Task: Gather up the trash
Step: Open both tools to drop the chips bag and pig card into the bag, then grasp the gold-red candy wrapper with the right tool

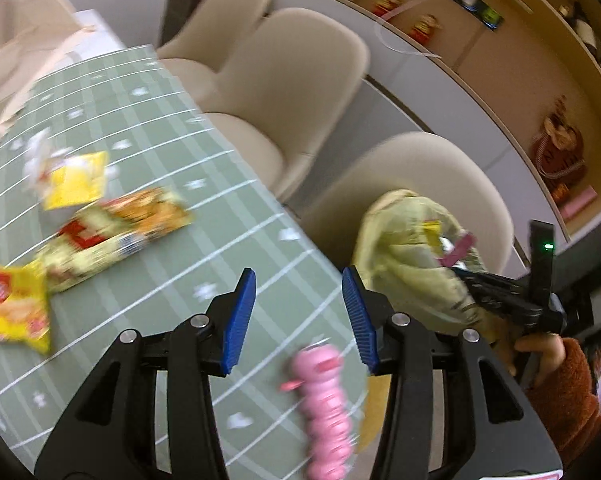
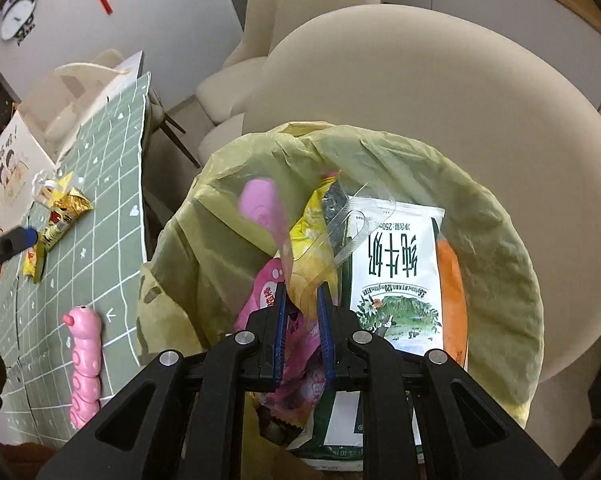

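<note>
- far left on the green checked surface (image 1: 160,128) there's a small yellow packet (image 1: 76,180) with some crumpled white bits next to it, not picked up yet
- just nearer than that, a long orange and yellow snack wrapper (image 1: 116,236), and at the left edge a yellow chip bag (image 1: 14,306), both lying flat on the surface
- left gripper (image 1: 298,320) hovers over the surface with its blue pads spread wide, nothing between them
- pink caterpillar toy (image 1: 324,404) sits near the surface edge, looks like a toy and not trash imo
- right of the surface, the yellow-green trash bag (image 2: 496,240) is open over a cream chair (image 2: 440,80), already holding a milk pouch (image 2: 396,264), pink packaging and other wrappers
- right gripper (image 2: 302,332) is pressed together on a clear plastic wrapper (image 2: 300,248) right over the bag mouth
- so roughly halfway I'd guess: several pieces bagged, three or so packets left on the surface
</note>
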Demonstrator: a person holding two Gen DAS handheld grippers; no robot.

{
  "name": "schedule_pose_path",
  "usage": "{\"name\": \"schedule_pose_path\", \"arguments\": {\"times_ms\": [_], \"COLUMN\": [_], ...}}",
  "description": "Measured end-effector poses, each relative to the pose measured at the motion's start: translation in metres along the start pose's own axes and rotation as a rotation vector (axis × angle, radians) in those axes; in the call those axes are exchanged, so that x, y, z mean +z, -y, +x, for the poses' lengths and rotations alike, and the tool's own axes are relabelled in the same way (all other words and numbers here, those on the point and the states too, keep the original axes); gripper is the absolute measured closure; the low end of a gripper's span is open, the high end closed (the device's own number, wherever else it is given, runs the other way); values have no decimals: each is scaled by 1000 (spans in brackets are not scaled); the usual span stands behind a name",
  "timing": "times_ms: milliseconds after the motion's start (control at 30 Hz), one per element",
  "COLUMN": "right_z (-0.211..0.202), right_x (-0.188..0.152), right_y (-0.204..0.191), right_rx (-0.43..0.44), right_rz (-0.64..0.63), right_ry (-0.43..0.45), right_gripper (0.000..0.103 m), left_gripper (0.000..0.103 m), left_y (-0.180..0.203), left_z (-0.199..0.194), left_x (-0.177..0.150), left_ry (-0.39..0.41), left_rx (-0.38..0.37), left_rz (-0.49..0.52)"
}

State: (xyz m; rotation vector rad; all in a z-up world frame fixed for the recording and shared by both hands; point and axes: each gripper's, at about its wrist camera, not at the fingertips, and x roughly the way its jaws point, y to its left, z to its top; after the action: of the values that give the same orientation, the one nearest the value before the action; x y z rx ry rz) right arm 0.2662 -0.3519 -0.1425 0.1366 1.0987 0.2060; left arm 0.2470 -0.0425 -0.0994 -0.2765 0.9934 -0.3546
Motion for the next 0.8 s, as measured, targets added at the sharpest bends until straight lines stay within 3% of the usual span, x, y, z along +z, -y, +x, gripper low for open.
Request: {"name": "schedule_pose_path", "arguments": {"times_ms": [33,67,100,167,367,533,800], "right_z": [-3,-6,-11,-20,-65,-101,-110], "right_x": [-1,-3,-4,-9,-17,-31,-45], "right_y": [-2,-3,-6,-11,-20,-45,-103], "right_rx": [1,-9,-26,-39,-86,-29,116], "right_rz": [0,-6,-17,-28,-6,-39,-81], "right_ry": [7,15,32,65,193,298,413], "right_gripper": [85,79,66,60,59,59,59], "left_gripper": [60,60,60,60,59,59,59], "left_y": [-11,-17,-24,-36,-66,-99,-153], "left_z": [-5,-7,-11,-21,-51,-80,-106], "left_x": [-5,-8,-12,-22,-46,-62,-75], "left_ry": [0,-2,-3,-3,29,72,92], "left_rx": [16,24,34,52,94,158,266], "left_rz": [-22,-32,-43,-60,-102,-144,-174]}}
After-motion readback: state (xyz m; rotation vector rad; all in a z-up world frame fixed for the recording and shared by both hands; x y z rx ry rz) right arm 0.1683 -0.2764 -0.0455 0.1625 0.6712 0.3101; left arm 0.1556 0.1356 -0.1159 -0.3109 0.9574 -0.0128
